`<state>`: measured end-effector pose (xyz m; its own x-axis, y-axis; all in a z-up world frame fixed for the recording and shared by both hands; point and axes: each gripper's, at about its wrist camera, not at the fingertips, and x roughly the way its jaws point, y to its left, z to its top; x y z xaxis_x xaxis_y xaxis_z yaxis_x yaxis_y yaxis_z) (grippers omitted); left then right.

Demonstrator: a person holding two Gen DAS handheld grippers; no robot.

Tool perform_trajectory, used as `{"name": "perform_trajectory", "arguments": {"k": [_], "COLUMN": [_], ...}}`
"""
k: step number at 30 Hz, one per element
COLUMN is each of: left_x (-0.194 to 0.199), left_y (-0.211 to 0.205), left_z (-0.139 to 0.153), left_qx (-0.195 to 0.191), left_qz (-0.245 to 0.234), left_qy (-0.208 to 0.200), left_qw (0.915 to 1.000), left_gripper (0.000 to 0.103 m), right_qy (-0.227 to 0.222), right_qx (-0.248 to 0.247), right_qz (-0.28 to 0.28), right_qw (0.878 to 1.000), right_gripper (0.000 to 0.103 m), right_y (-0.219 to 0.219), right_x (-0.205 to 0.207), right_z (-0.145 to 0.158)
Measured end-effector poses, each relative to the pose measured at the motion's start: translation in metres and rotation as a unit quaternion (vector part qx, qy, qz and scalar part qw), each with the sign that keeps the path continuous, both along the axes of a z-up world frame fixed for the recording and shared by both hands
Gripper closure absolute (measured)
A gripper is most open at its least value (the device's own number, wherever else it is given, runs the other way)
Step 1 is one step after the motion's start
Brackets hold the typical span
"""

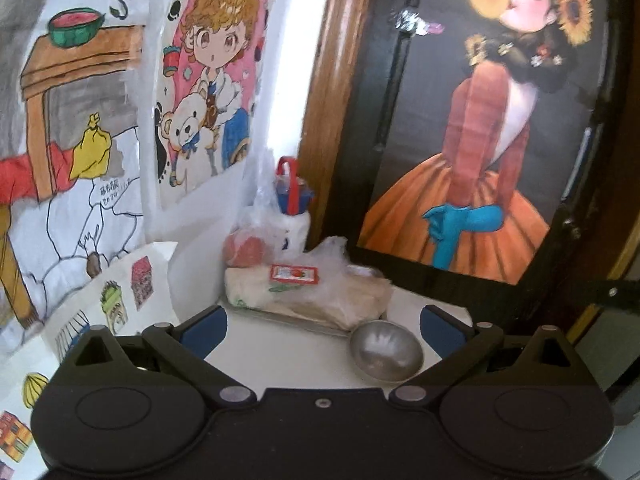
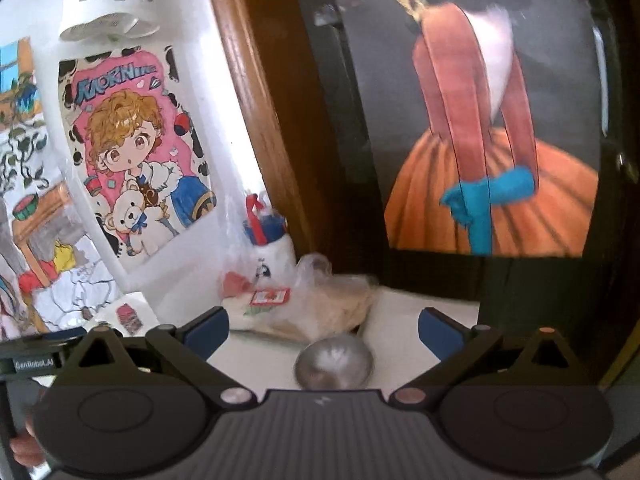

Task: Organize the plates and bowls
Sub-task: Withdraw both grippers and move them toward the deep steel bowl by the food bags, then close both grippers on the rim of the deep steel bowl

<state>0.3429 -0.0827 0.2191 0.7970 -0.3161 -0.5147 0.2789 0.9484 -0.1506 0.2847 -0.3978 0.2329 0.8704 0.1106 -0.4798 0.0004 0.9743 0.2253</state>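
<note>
Left gripper point(image 1: 323, 330): jaws wide apart, holding nothing. Bowl point(image 1: 386, 351) on table point(image 1: 288, 354), upright, ahead between the jaws, nearer the right-hand one. Right gripper point(image 2: 323, 330): jaws also spread, empty; bowl centred between them (view blurred). Bag point(image 1: 316, 294) lies just beyond the bowl.

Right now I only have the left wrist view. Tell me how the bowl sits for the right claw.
Observer: In the right wrist view the bowl lies centred in front of the open right claw, just ahead of its body.
Operator: Report what hangs above the poster.
Observer: A white vented holder hangs on the wall just above it.
</note>
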Motion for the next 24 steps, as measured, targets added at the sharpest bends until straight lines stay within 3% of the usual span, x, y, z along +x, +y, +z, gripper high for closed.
{"name": "perform_trajectory", "arguments": {"k": [3,6,10,16,22,24], "left_x": [0.02,0.043,0.084,0.139,0.171,0.178], "left_y": [-0.009,-0.019,-0.039,-0.061,-0.08,-0.085], "left_z": [-0.014,-0.051,-0.105,-0.159,-0.19,-0.198], "left_qx": [0.021,0.041,0.056,0.028,0.017,0.017], "left_qz": [-0.007,-0.012,-0.045,-0.061,-0.069,-0.074], "left_qy": [0.0,-0.004,0.038,0.085,0.108,0.113], "left_qw": [0.9997,0.9991,0.9967,0.9942,0.9916,0.9908], "left_gripper": [0.001,0.001,0.001,0.001,0.001,0.001], "right_qy": [0.001,0.009,0.043,0.093,0.13,0.138], "right_qx": [0.003,0.016,0.003,0.059,0.106,0.118], "right_qz": [0.019,0.032,0.036,0.029,0.015,0.015], "right_qw": [1.0,0.999,0.998,0.993,0.986,0.983], "right_gripper": [0.0,0.0,0.001,0.012,0.02,0.028], "right_y": [-0.004,-0.009,-0.011,-0.024,-0.038,-0.041], "right_x": [0.014,0.025,0.051,0.106,0.144,0.151], "right_z": [-0.021,-0.063,-0.126,-0.184,-0.222,-0.232]}}
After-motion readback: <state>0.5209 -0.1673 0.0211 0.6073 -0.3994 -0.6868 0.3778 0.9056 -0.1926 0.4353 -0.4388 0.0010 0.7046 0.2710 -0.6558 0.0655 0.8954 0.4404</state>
